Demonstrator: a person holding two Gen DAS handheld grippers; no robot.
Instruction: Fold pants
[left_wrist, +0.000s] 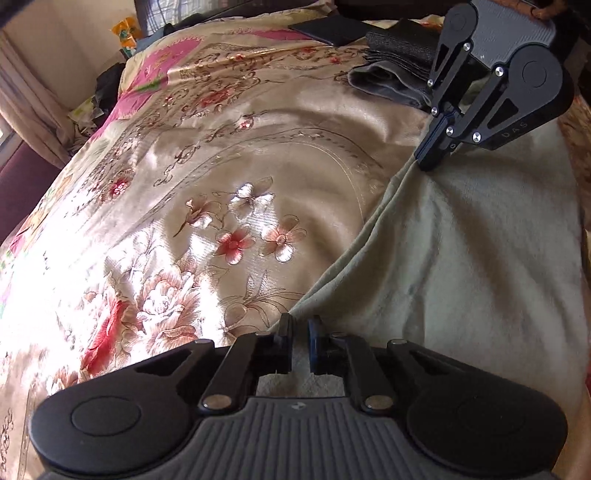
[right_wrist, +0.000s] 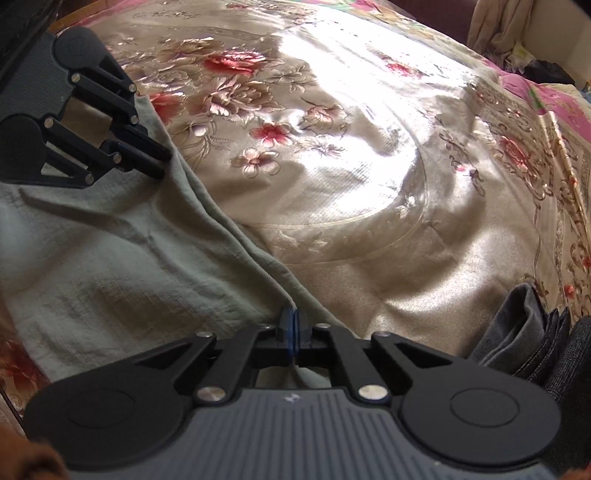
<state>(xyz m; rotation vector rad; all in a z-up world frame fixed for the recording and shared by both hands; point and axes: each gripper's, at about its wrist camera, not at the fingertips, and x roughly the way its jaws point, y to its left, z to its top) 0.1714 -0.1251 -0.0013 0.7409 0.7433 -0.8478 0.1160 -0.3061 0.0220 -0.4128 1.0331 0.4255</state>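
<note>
Pale green pants (left_wrist: 461, 258) lie flat on a floral satin bedspread (left_wrist: 221, 166), their folded edge running diagonally. My left gripper (left_wrist: 300, 325) sits at the near end of that edge, jaws slightly apart with fabric between them. My right gripper (left_wrist: 430, 158) is shut on the far end of the same edge. In the right wrist view the right gripper (right_wrist: 294, 321) pinches the pants (right_wrist: 110, 258) edge, and the left gripper (right_wrist: 162, 162) rests at the other end with a small gap between its jaws.
A stack of folded dark grey garments (left_wrist: 395, 74) lies on the bed beyond the pants, also in the right wrist view (right_wrist: 532, 339). A dark flat item (left_wrist: 328, 31) lies behind it. Clutter (left_wrist: 103, 92) sits off the bed's far left edge.
</note>
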